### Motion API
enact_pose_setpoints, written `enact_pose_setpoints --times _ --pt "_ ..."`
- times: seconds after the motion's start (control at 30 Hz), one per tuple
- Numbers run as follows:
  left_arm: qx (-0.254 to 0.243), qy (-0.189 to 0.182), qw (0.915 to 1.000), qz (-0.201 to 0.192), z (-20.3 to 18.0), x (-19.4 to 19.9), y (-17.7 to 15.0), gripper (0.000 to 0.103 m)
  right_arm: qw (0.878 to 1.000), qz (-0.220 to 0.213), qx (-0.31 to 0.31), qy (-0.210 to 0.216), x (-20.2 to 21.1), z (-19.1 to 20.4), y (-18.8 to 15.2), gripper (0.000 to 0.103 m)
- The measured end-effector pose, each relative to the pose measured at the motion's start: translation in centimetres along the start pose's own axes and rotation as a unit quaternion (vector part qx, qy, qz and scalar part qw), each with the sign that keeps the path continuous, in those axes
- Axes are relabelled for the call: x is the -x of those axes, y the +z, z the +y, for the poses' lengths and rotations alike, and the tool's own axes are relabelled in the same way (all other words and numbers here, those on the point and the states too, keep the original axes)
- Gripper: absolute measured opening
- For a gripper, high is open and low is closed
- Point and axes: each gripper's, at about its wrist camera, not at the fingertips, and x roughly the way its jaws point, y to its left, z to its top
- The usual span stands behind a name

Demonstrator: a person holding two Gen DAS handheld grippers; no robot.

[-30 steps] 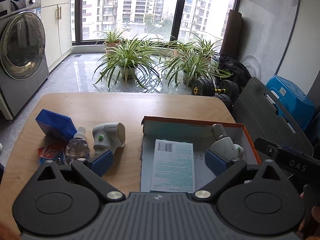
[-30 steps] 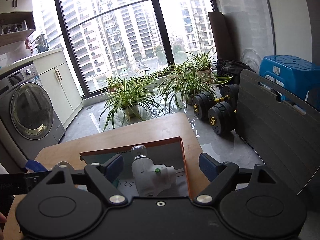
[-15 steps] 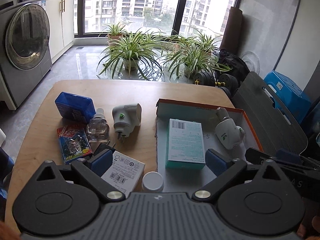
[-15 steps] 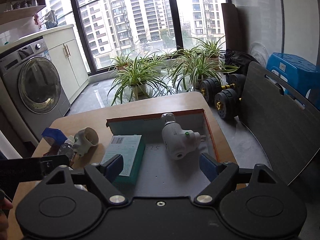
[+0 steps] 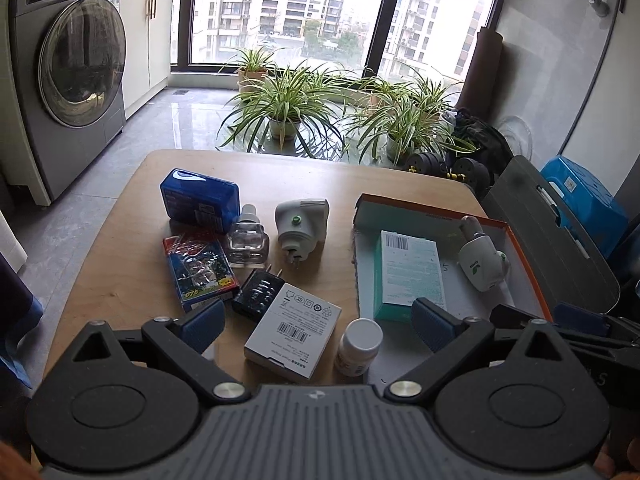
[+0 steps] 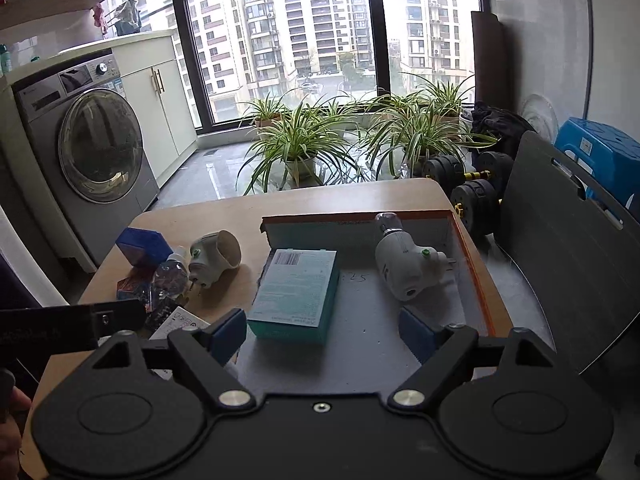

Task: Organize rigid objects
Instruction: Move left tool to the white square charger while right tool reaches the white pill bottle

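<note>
From the left wrist view, my left gripper [image 5: 316, 322] hangs released above the near edge of the table [image 5: 120, 272], jaws spread wide and holding nothing. Loose things lie ahead: a white carton [image 5: 294, 334] and a small white-capped bottle [image 5: 358, 346] just beside it at 12 o'clock, a black plug adapter [image 5: 256, 290] partly under the carton, a red-and-blue packet [image 5: 196, 270] at 11, then a clear refill bottle [image 5: 248, 238], a white plug-in unit [image 5: 300, 222] and a blue box [image 5: 200, 198] farther off. The orange-rimmed tray [image 5: 528, 276] sits at 1 o'clock, already holding a teal box [image 5: 410, 272] and a second white vaporizer [image 5: 482, 262].

I judge the next pick to be the small bottle, as it is nearest. To do it well I would centre the jaws on its cap, come straight down, and keep the left finger from nudging the carton, which almost touches it.

From the right wrist view, my right gripper [image 6: 322, 330] is likewise let go and empty, poised over the tray's near end with the teal box [image 6: 296, 294] at 11 and the vaporizer [image 6: 406, 266] at 1. Free floor lies between them; I would aim any drop there, low and gentle
</note>
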Motion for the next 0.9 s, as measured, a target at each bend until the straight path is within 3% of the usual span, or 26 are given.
enact_pose_setpoints --times 0.57,0.9 --pt "0.029 0.013 0.9995 -0.003 3.6 1.1 -1.0 0.102 1.000 0.010 0.022 0.015 -0.2 2.8 -0.7 0.098" --pt "0.058 0.042 0.9974 0.008 7.2 1.3 -1.7 0.102 0.999 0.027 0.028 0.027 -1.1 3.6 -1.8 0.098"
